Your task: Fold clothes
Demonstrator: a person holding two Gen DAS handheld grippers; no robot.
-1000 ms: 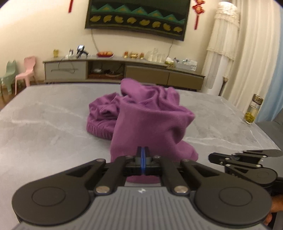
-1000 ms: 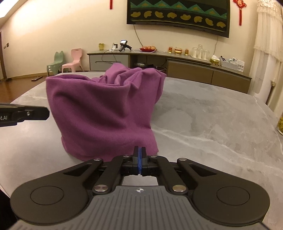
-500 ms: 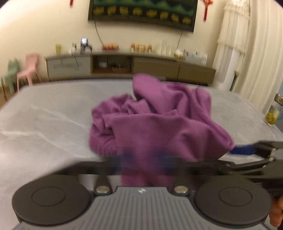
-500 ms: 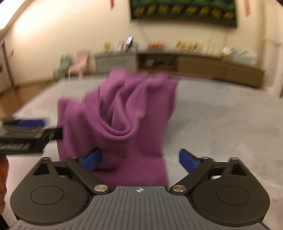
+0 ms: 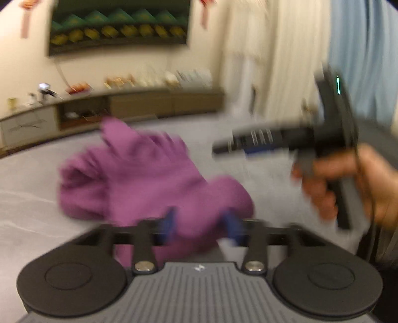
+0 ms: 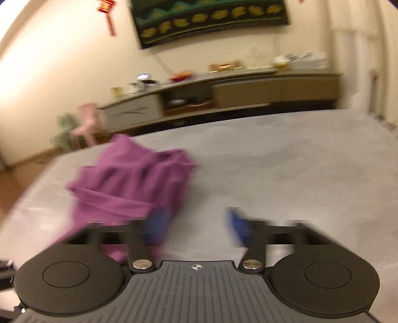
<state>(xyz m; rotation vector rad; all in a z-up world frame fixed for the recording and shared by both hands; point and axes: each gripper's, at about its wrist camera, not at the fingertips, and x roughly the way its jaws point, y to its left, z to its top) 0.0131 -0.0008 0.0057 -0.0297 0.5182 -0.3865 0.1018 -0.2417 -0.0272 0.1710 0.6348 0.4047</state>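
Hand (image 5: 348,183) only in left view.

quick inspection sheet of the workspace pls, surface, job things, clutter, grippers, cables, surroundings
surface: grey marbled table, mostly bare.
job's things: purple garment lying crumpled in a heap on the table, not folded.
clutter: nothing seen on the table besides the garment.
grippers: left gripper open, garment lying between its blue fingers but not pinched; right gripper open over bare table, garment beside its left finger; in the left wrist view it is raised, held by a hand.
cables: a thin cable hangs on the wall below the wall hanging.
surroundings: long sideboard with small items, small chairs, curtains; frames blurred.
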